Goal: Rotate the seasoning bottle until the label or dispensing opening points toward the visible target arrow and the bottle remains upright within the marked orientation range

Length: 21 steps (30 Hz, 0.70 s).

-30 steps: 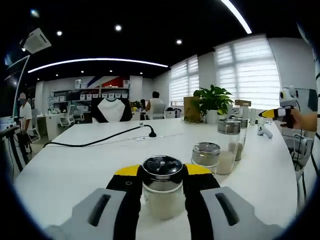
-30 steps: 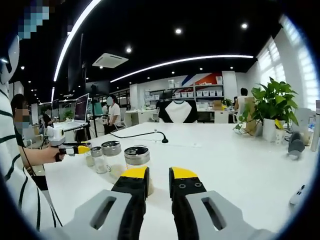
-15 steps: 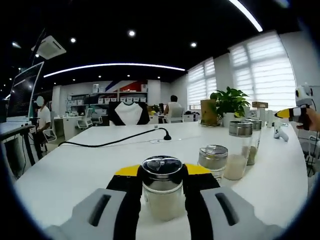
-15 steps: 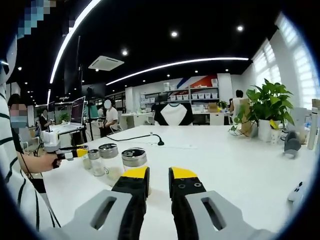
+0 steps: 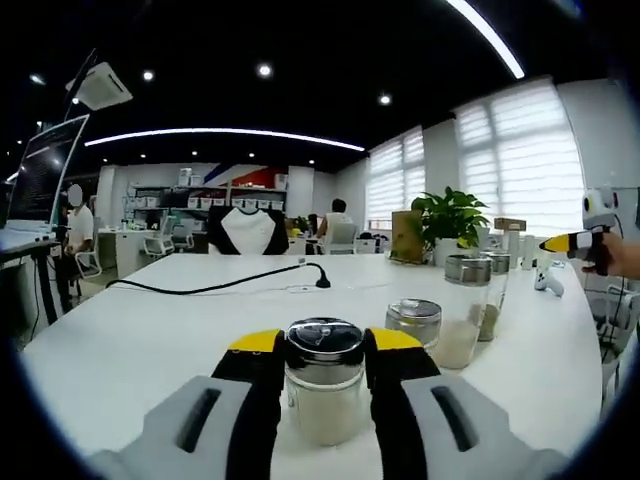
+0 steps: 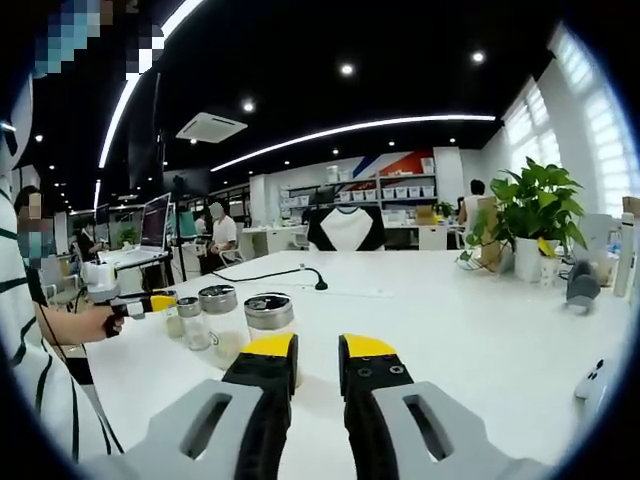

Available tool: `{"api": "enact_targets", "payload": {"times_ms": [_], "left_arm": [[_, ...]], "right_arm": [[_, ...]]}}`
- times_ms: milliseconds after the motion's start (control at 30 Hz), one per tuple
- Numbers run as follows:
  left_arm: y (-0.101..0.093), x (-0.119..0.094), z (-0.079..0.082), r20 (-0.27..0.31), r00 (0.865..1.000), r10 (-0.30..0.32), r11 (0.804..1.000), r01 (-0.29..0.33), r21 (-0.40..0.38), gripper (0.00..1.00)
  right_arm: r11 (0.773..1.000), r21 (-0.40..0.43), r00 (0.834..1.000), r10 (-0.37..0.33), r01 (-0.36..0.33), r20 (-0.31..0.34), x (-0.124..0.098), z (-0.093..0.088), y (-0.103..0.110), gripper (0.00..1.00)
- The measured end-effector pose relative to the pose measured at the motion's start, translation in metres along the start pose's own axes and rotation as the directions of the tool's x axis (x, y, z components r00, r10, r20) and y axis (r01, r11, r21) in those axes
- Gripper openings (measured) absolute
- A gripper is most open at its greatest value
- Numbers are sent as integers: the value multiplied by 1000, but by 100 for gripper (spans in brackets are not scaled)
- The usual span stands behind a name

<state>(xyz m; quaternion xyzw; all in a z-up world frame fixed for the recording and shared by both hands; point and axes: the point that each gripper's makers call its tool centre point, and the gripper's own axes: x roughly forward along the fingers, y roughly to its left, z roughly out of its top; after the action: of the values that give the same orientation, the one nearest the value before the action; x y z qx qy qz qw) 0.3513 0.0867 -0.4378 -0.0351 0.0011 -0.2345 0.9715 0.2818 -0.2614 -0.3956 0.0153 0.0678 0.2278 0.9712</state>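
- Seasoning bottle [image 5: 324, 385]: glass jar w/ shiny metal shaker lid, pale powder inside, upright on white table [image 5: 150, 330], near its front edge. Label/arrow not discernible.
- Left gripper [image 5: 322, 350]: level w/ table top, pointing across it; jaws clamped on the bottle from both sides just below the lid, yellow tips flanking the lid.
- Same gripper seen in right gripper view [image 6: 150, 302], held out in a hand [image 6: 82, 325] at far left; striped sleeve beside it.
- Right gripper [image 6: 306, 352]: over the table, jaws nearly together w/ narrow gap, nothing between them. Tips overlap the base of a jar [image 6: 270, 322] in view; contact cannot be told.
- In left gripper view it shows at far right [image 5: 565, 242], well apart from the bottle.
- Near bottle, to its right: short jar [image 5: 414, 322], then tall jar [image 5: 466, 305] w/ pale fill, another behind it.
- Further out: black cable [image 5: 215, 287] across table, potted plant [image 5: 450, 222] at far end, window blinds [image 5: 520, 160] behind.
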Motion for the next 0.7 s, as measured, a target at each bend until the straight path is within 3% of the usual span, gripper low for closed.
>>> {"api": "enact_targets", "payload": {"times_ms": [100, 200, 267, 367, 500, 567, 633, 700], "left_arm": [[1, 1, 11, 0, 1000, -29, 999, 29, 32, 41], [-1, 2, 18, -23, 994, -110, 988, 112, 107, 43], [-7, 2, 19, -50, 978, -201, 974, 205, 97, 43], [-5, 2, 11, -107, 959, -264, 956, 275, 105, 45], [5, 4, 0, -140, 946, -291, 941, 310, 137, 46], [-2, 4, -1, -140, 927, -347, 927, 362, 96, 44], [-2, 6, -4, -146, 920, -364, 919, 380, 106, 45], [-7, 6, -8, -153, 902, -404, 904, 419, 85, 45]], "right_arm": [[1000, 2, 1000, 9, -9, -7, 2, -2, 2, 16], [1000, 0, 999, 31, -31, -19, 5, -3, 9, 16], [999, -10, 998, 49, -50, -25, 6, -3, 14, 16], [998, -12, 998, 65, -65, -26, 6, -1, 17, 17], [997, -15, 997, 71, -72, -35, 5, -2, 19, 17], [997, -16, 997, 72, -72, -41, 5, -3, 19, 18], [997, -19, 996, 69, -70, -49, 6, -3, 19, 18], [997, -23, 996, 68, -69, -53, 7, -2, 20, 18]]}}
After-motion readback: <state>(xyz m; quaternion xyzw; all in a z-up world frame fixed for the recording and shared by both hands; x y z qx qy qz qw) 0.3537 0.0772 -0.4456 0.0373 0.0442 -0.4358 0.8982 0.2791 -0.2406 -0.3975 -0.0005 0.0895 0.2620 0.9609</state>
